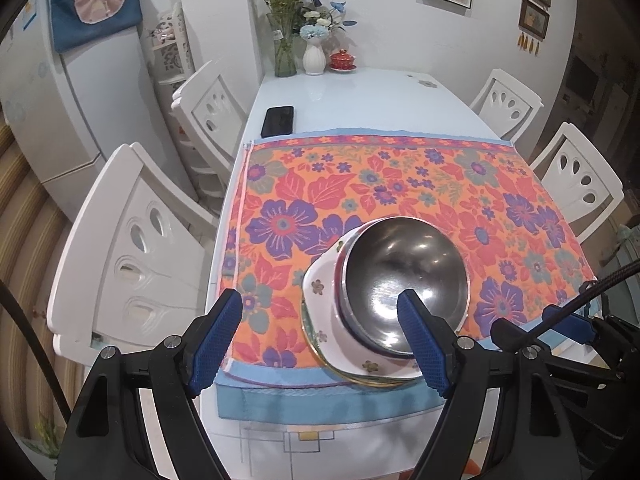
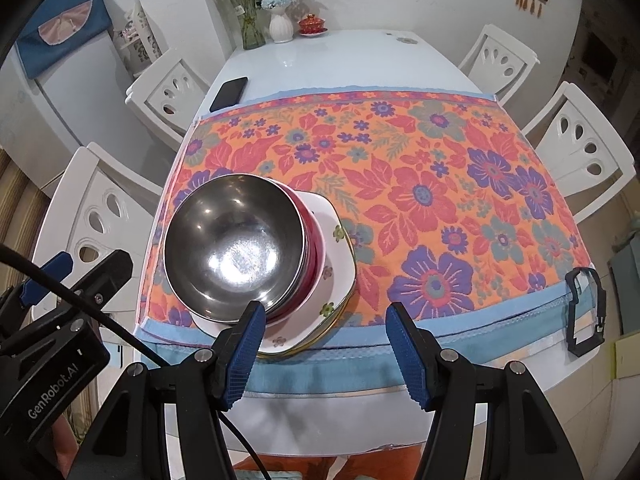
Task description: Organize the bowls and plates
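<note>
A steel bowl sits nested in a red-sided bowl on top of stacked white floral plates, near the front edge of the floral cloth. The stack also shows in the right wrist view, bowl on plates. My left gripper is open and empty, held above and in front of the stack, its right finger overlapping the bowl in view. My right gripper is open and empty, just right of the stack at the table's front edge.
A black phone lies beyond the cloth at the left. Flower vases and a red lidded cup stand at the far end. White chairs flank the table. A black clip sits at the cloth's front right corner.
</note>
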`<action>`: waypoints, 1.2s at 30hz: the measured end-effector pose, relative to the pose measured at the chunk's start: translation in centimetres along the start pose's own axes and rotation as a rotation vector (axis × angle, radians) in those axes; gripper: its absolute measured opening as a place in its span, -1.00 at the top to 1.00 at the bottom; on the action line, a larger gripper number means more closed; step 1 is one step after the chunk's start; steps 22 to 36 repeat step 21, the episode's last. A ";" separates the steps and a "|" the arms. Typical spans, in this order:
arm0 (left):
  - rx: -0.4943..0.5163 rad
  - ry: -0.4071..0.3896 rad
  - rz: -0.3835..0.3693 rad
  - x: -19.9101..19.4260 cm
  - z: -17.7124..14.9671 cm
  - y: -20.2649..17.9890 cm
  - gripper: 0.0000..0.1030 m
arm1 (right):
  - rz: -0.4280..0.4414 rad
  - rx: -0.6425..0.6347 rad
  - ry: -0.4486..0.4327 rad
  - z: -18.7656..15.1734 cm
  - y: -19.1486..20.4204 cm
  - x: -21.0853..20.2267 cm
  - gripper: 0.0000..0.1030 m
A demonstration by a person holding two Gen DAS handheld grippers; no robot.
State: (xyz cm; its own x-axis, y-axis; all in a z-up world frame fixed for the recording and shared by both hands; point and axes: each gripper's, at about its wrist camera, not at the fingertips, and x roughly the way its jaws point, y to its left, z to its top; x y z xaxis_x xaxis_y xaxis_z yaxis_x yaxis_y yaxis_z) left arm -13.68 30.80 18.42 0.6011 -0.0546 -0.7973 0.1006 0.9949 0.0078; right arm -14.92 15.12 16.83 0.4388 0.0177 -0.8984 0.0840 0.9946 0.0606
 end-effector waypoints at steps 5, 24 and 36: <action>-0.012 0.013 0.006 -0.1 0.0 -1.2 -0.53 | 0.011 -0.020 -0.006 0.4 -0.5 -0.1 -0.17; -0.209 -0.003 0.069 -0.7 0.2 -2.8 -0.59 | 0.040 -0.115 -0.017 2.3 -5.0 -1.5 -0.17; -0.209 -0.003 0.069 -0.7 0.2 -2.8 -0.59 | 0.040 -0.115 -0.017 2.3 -5.0 -1.5 -0.17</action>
